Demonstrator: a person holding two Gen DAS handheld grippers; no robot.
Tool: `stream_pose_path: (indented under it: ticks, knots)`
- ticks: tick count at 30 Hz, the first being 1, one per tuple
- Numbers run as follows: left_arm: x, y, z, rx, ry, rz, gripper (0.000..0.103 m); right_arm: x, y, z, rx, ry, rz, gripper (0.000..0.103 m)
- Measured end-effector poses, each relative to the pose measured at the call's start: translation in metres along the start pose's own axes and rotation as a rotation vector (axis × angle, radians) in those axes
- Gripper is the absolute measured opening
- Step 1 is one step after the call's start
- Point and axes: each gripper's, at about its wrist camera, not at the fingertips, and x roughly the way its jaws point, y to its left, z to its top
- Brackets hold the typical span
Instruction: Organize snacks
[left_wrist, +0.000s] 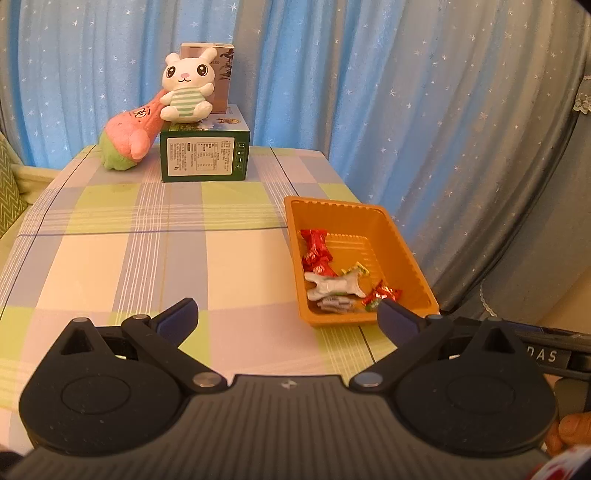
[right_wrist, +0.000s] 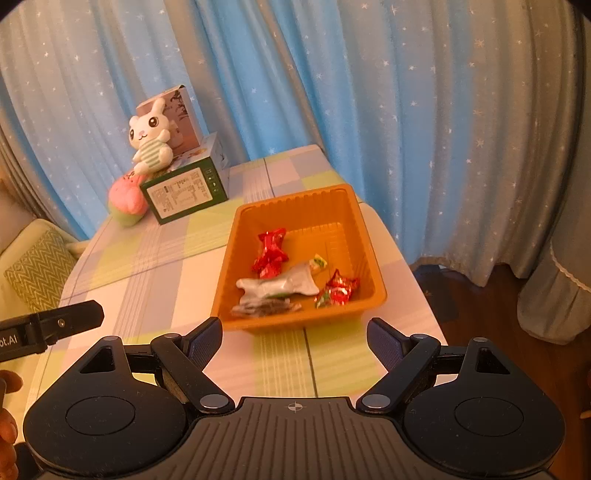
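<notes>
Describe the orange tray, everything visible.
The orange tray is a shallow rectangular tub that looks like thin moulded plastic, with ribbed walls, rounded corners and a rolled rim. It sits flat and upright on the checked tablecloth, near the table's right edge. Inside lie red wrapped candies, a silver-white packet, a small yellow-green sweet and a red-green one, mostly toward the near end. No gripper touches it; both are open and short of it.

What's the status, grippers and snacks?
Left gripper open, empty. Right gripper open, empty, just short of the orange tray. Wrapped snacks all in tray. Nothing in the way.
</notes>
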Motion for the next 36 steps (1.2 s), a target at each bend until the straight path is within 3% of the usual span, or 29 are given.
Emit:
stream_pose_path:
  ticks: [20, 36]
  knots:
    - [-0.073, -0.005, -0.059, 0.043, -0.021, 0.065, 0.102, -0.072, 0.026, -0.051, -0.052, -0.038, 0.001, 0.085]
    - [-0.078, 0.000, -0.070, 0.046, -0.022, 0.082, 0.102, -0.082, 0.039, -0.063, -0.066, -0.047, -0.003, 0.085]
